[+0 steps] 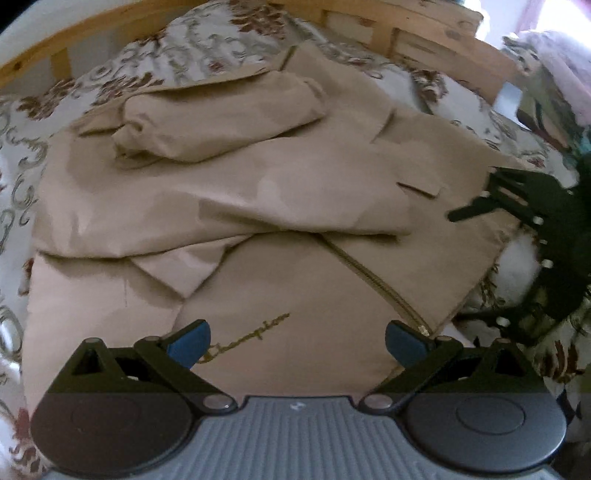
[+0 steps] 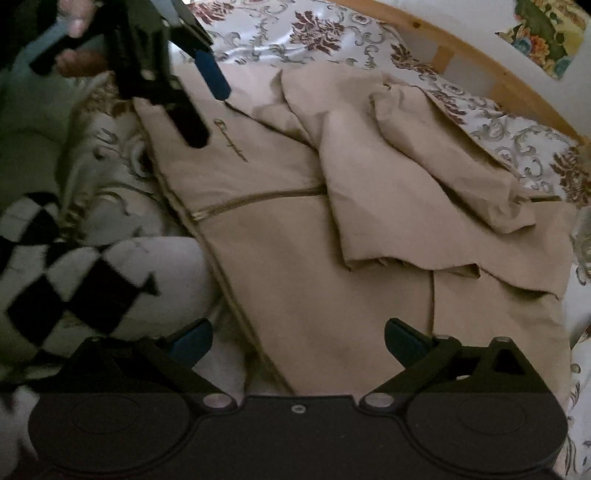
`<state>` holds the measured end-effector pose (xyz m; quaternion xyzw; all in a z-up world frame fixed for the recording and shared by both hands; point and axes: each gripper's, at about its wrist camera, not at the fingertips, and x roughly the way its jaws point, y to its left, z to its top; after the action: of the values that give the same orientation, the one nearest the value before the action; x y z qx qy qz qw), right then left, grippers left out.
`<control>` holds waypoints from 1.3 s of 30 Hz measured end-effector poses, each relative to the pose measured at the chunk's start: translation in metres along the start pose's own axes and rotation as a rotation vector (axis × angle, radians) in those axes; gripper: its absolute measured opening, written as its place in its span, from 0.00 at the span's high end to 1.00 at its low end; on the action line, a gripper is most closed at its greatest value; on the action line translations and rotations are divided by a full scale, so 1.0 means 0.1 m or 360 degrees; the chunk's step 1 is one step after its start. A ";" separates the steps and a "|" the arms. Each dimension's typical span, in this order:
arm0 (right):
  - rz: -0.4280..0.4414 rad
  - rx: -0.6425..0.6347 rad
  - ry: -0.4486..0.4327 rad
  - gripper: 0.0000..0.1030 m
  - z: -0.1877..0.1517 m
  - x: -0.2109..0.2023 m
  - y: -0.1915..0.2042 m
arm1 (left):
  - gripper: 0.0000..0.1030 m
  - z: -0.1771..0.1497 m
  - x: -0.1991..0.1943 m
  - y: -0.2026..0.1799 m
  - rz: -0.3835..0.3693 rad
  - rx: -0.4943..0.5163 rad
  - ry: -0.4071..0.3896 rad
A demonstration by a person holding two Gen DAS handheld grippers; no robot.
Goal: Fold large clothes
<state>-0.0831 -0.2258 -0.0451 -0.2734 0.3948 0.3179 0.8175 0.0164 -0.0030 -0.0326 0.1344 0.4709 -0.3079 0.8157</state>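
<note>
A beige zip-up jacket [image 1: 280, 184] with a stitched script logo [image 1: 251, 334] lies on a floral bedspread [image 1: 166, 55], both sleeves folded over its front. My left gripper [image 1: 297, 345] hovers open over the logo end, with only cloth below its blue pads [image 1: 190, 343]. The right gripper [image 1: 476, 195] shows as a dark frame at the jacket's right edge. In the right wrist view the jacket [image 2: 369, 229] fills the middle. My right gripper [image 2: 298, 345] is open above its near edge with nothing between the fingers. The left gripper [image 2: 210, 110], held by a hand [image 2: 79, 59], hangs open near the logo [image 2: 231, 142].
A wooden bed frame [image 1: 424, 40] [image 2: 498, 74] curves round the far side. Black-and-white checked fabric [image 2: 55, 288] and a pale cushion [image 2: 166, 258] lie left of the jacket. A flowered cloth [image 2: 550, 33] hangs on the wall. Bedspread [image 2: 295, 22] shows beyond the jacket.
</note>
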 end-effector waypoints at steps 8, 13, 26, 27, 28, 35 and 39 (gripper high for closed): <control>-0.0010 0.0099 -0.0145 0.67 0.03 0.01 -0.14 | 0.01 -0.04 -0.20 -0.19 -0.0229 0.0270 -0.0223; 0.0095 0.0377 -0.0278 0.87 0.29 -0.18 -0.47 | 0.01 -0.13 -0.20 -0.39 -0.0241 0.0484 -0.0188; -0.0011 0.0451 -0.0476 0.90 0.56 -0.30 -0.93 | 0.26 0.04 -0.48 0.41 0.0458 -0.0023 -0.0217; -0.0016 0.0458 -0.0480 0.90 0.56 -0.29 -0.92 | 0.28 0.03 -0.52 0.46 0.0479 -0.0045 -0.0230; -0.0022 0.0467 -0.0483 0.90 0.55 -0.29 -0.92 | 0.30 0.01 -0.54 0.48 0.0497 -0.0051 -0.0231; -0.0010 0.0459 -0.0481 0.85 0.48 -0.31 -0.87 | 0.90 -0.01 -0.63 0.54 0.0501 -0.0052 -0.0382; 0.0080 0.0416 -0.0342 0.58 0.29 -0.26 -0.74 | 0.93 0.00 -0.67 0.58 0.0444 -0.0113 -0.0479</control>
<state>-0.0277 -0.2617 0.0062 -0.1191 0.3498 0.3116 0.8754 0.0281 0.0675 0.0204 0.1220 0.3311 -0.1919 0.9158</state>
